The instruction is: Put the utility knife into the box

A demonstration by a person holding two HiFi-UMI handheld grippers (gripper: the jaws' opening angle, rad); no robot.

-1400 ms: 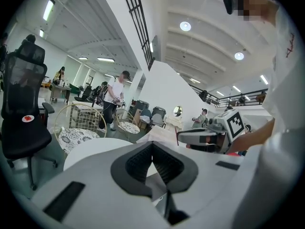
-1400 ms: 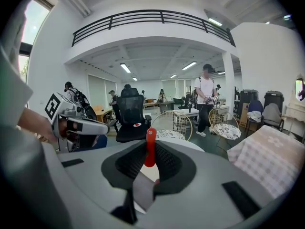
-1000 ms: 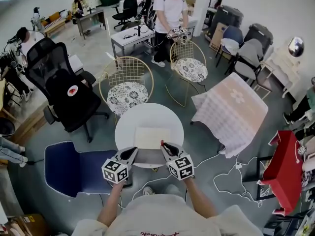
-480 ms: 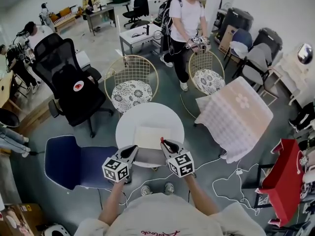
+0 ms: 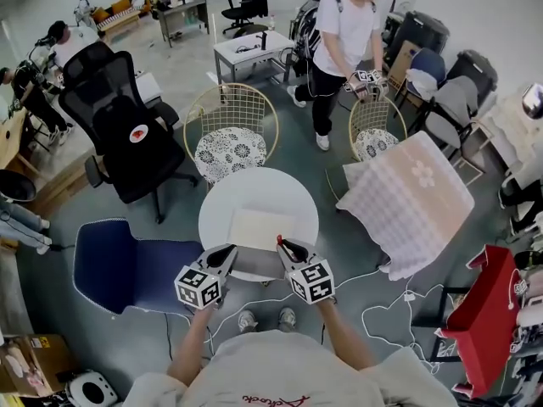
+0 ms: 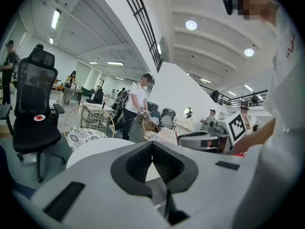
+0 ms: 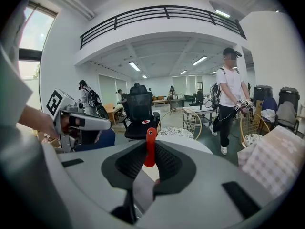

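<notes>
Left gripper (image 6: 152, 149): jaws together, empty, at the table's (image 5: 212, 206) near edge.
Right gripper (image 7: 150, 163): clamped on the red knife (image 7: 150, 140).
Box (image 5: 261, 227): table centre.

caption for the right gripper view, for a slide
Right tool shut on the red-tipped utility knife, with the round white table ahead.

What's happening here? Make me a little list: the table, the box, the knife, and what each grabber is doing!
table: round, white
box: pale, flat, lying on the table
right gripper: shut on the utility knife, over the table's near edge
utility knife: red, upright between those jaws, not yet in the box
left gripper: jaws together, nothing clearly held
</notes>
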